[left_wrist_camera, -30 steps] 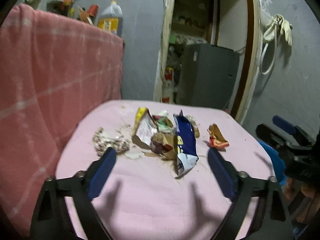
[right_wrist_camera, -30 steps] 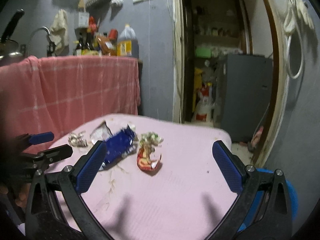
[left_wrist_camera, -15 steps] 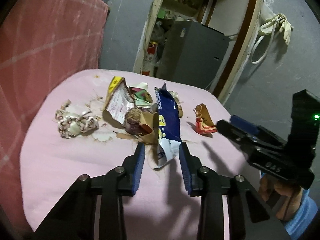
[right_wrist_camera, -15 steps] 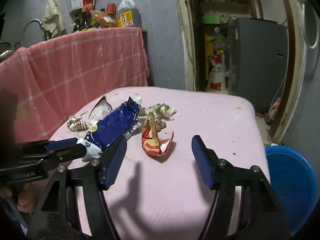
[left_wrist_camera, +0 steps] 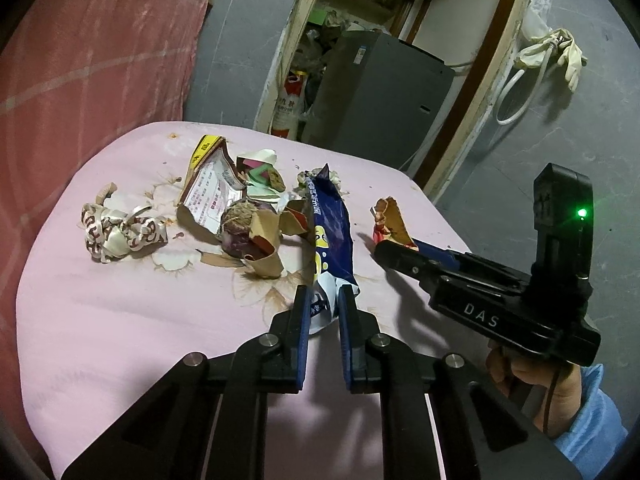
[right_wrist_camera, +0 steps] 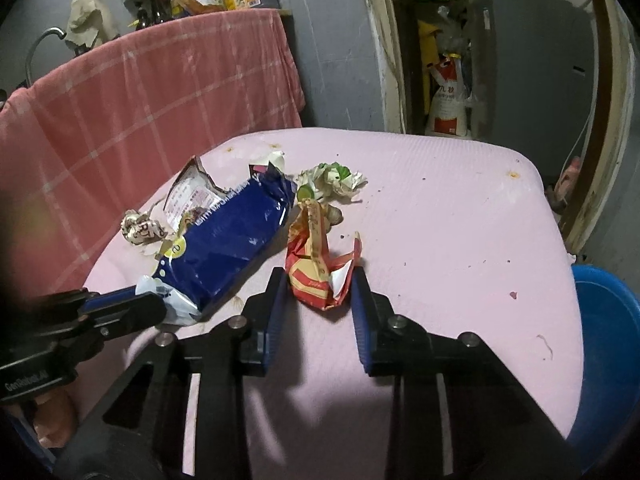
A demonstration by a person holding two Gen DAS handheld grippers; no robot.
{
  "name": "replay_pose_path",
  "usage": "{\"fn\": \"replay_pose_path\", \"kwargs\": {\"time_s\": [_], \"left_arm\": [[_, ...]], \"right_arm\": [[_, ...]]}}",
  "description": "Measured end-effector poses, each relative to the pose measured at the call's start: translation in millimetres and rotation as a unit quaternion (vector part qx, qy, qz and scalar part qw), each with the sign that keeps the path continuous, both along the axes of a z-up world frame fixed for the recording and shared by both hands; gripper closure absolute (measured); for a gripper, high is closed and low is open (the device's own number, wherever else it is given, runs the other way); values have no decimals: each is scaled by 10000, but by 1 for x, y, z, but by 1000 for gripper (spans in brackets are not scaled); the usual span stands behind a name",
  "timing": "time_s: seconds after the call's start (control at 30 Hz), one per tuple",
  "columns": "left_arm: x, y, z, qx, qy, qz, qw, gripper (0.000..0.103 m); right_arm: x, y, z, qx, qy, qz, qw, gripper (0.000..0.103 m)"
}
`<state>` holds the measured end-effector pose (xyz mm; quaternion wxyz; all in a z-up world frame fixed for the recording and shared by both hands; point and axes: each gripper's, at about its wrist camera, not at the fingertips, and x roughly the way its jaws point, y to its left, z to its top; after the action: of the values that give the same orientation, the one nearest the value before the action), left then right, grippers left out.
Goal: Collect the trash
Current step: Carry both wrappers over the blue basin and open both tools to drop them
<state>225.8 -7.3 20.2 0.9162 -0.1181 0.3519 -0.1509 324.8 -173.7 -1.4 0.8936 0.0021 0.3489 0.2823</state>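
Blue foil of the snack bag (left_wrist_camera: 332,236) lies along the pink counter (left_wrist_camera: 120,320), and its white torn end is between the two pads of the left tool (left_wrist_camera: 322,312). The pads stand close on each side of this end; I judge they are pinching it or almost pinching it, because the end is the flattest and nearest part of the bag. The right tool (right_wrist_camera: 318,292) has its two pads on both sides of the red and yellow wrapper (right_wrist_camera: 316,264), with a small gap at each side (so it is narrowed but not yet clamped, as far as I can see). I think each hand takes one piece at the same time, to carry both away together.

Other trash waits behind: a crumpled patterned wrapper (left_wrist_camera: 116,228) at the left, a torn paper packet (left_wrist_camera: 212,196) with brown scraps and a dark round lump (left_wrist_camera: 236,232), and a crumpled green and white paper (right_wrist_camera: 332,178) near the red wrapper.

Pink cloth covers the counter, with brown stains and crumbs on it. A blue bin (right_wrist_camera: 604,344) stands low beside the right edge of the counter, probably the place for the trash. Behind are a red checked cloth (right_wrist_camera: 140,112), a grey wall, and an open door with a grey cabinet (left_wrist_camera: 380,92).
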Motion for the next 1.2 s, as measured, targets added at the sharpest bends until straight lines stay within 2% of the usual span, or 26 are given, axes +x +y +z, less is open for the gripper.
{"fn": "replay_pose_path", "kwargs": {"time_s": [0.17,0.27,0.5,0.6,0.7,0.83,1.0,1.2], "left_arm": [[-6,-4,4,51,-120,36,9999,93],[-17,-9,14,176,-476,74,9987,93],[-30,-40,37,471,-1212,-6,9915,93],[-36,-60,48,577,-1650,-95,9845,93],[-38,-83,61,632,-2028,-207,9770,93],[-36,-122,73,652,-2443,-441,9665,93],[-22,-167,73,624,-2443,-826,9642,93],[18,-211,53,567,-1768,-1214,9751,93]], "right_arm": [[-8,-8,6,129,-186,-56,9997,75],[-17,-16,13,230,-402,-145,9988,75],[-47,-49,41,426,-1299,-603,9888,74],[-59,-70,57,550,-1732,-960,9787,74],[-74,-96,72,621,-2206,-1414,9631,74],[-85,-129,85,679,-2542,-1939,9451,73],[-88,-171,82,753,-2501,-2565,9306,72],[-83,-215,66,924,-2066,-3180,9207,71]]}}
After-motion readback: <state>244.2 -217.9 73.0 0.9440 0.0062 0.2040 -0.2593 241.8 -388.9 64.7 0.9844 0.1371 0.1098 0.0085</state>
